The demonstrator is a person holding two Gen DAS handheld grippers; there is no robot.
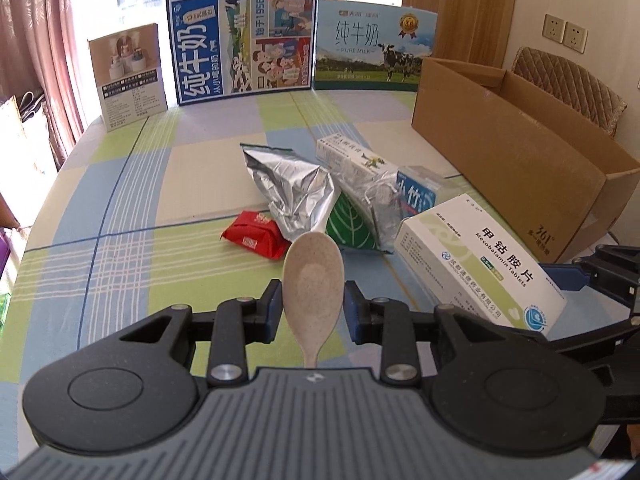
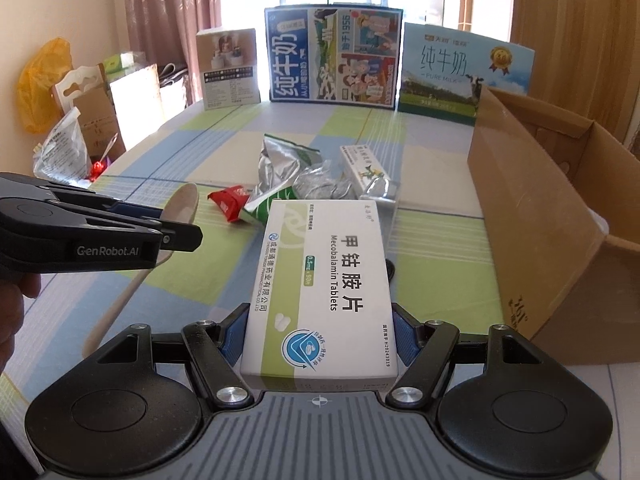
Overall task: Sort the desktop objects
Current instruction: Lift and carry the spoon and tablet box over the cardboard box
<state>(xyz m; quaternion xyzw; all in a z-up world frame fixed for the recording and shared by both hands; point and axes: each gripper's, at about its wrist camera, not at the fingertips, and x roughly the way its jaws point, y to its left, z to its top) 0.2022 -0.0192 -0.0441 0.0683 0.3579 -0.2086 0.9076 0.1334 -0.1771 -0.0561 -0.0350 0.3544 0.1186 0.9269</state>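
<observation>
Left gripper is clamped narrow on a beige speckled spoon – the handle runs back between the jaws, the bowl sticks out forward and up, clear of the table. Right gripper holds a white-and-green tablet box across its width, jaws fairly wide with the blue pads pressing both long sides; the box is lifted off the checked tablecloth. The two grippers are near each other, left one just beside the box

Still lying mid-table in a loose pile: a crumpled silver foil bag, a small red packet touching its lower edge, a green leaf-print pouch, a long white carton and a blue-and-white box – all overlapping or touching

An open cardboard box stands at the right edge of the table. Three milk and product cartons stand upright along the far edge by the window
</observation>
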